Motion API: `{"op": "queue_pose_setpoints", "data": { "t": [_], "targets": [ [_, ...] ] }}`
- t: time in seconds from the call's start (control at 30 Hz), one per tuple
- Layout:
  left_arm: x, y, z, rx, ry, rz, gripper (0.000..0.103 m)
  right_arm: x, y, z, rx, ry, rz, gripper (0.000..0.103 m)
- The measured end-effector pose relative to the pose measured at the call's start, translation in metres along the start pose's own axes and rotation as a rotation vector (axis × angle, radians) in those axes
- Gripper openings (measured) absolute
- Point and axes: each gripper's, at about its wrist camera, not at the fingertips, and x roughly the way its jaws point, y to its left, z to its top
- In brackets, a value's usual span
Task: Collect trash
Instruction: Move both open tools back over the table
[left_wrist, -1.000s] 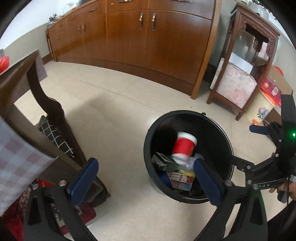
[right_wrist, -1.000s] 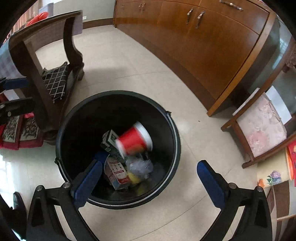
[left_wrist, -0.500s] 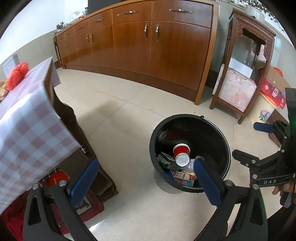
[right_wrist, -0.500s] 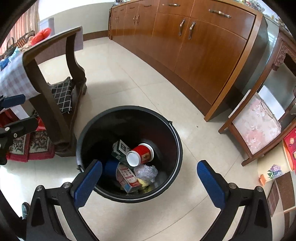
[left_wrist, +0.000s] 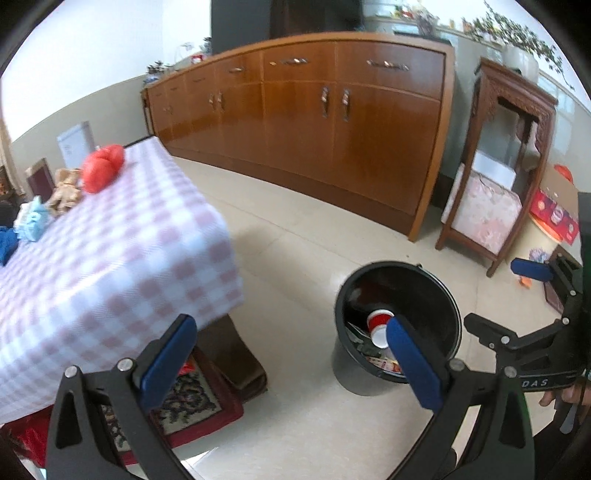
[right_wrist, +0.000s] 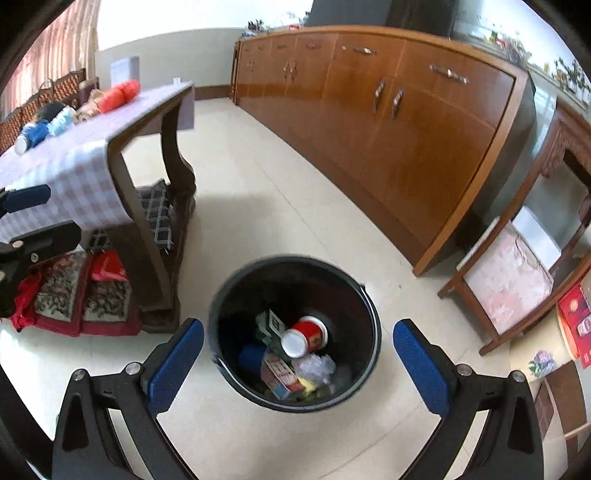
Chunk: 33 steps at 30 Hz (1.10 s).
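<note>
left gripper – wide, empty | right gripper – wide, empty, above bin | cup lying in bin

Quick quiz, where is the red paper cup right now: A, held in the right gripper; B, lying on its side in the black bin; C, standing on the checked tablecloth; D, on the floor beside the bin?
B: the red paper cup lies on its side atop the other trash inside the black bin.

Black bin stands upright on the floor; inside, a red cup lies on its side atop cartons and a crumpled plastic bag at five o'clock.
</note>
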Motion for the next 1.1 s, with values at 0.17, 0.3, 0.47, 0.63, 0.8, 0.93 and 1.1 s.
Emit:
{"op": "queue_pose_setpoints", "data": {
  "t": [0.17, 0.3, 0.47, 0.63, 0.8, 0.93, 1.1],
  "targets": [
    [-0.021, 0.021, 0.003, -0.036, -0.04, 0.039, 0.103, -0.02, 0.018, 0.02, -0.011, -0.054, 0.026, 0.103],
    [-0.036, 0.037, 0.004, -0.064, -0.067, 0.08, 0.103, -0.033, 0.035, 0.032, -0.027, -0.087, 0.037, 0.103],
    [-0.052, 0.06, 0.001, -0.099, -0.091, 0.129, 0.103, -0.042, 0.055, 0.05, -0.046, -0.116, 0.039, 0.103],
    [-0.068, 0.088, -0.003, -0.135, -0.101, 0.188, 0.103, -0.048, 0.078, 0.068, -0.059, -0.138, 0.059, 0.103],
    [-0.083, 0.121, -0.004, -0.179, -0.11, 0.27, 0.103, -0.049, 0.093, 0.088, -0.025, -0.149, 0.112, 0.103],
    [-0.093, 0.147, -0.006, -0.204, -0.121, 0.322, 0.103, -0.045, 0.111, 0.102, -0.034, -0.134, 0.154, 0.103],
    [-0.102, 0.19, -0.007, -0.26, -0.128, 0.335, 0.103, -0.036, 0.141, 0.126, -0.079, -0.102, 0.18, 0.103]
  ]
}}
